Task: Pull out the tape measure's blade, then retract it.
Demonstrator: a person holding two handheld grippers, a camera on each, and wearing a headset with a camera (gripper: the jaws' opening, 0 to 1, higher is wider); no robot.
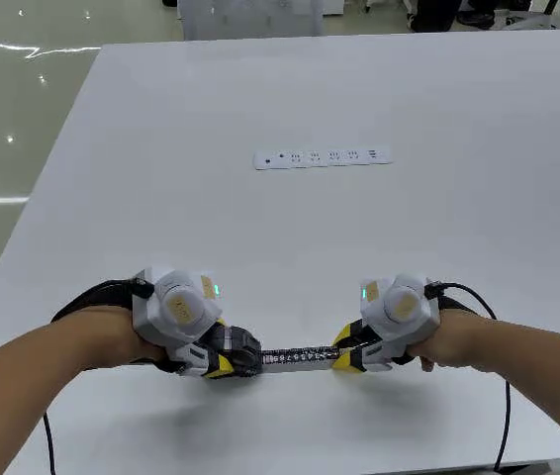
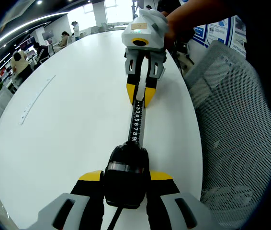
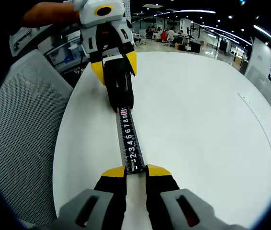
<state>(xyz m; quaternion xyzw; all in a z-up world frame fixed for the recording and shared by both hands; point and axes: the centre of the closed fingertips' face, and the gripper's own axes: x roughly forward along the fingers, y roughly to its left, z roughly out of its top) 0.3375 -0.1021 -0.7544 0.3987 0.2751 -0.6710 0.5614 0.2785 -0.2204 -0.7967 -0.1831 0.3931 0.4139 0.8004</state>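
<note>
Two grippers hold it at the near edge of the white bench [image 1: 359,228]: the left gripper [image 2: 126,176] clamps its fingers on the squat black tape measure case [image 1: 244,352], and the right gripper [image 3: 135,170] pinches the tip of its thin, numbered black blade [image 3: 128,139]. The rigid case suits a side grip; the springy, slick blade probably tugs back.

tip of blade [image 3: 128,139] hidden between right tongs [image 3: 135,171], tape measure case [image 2: 126,160] flanks covered by left tongs [image 2: 126,176]
</note>
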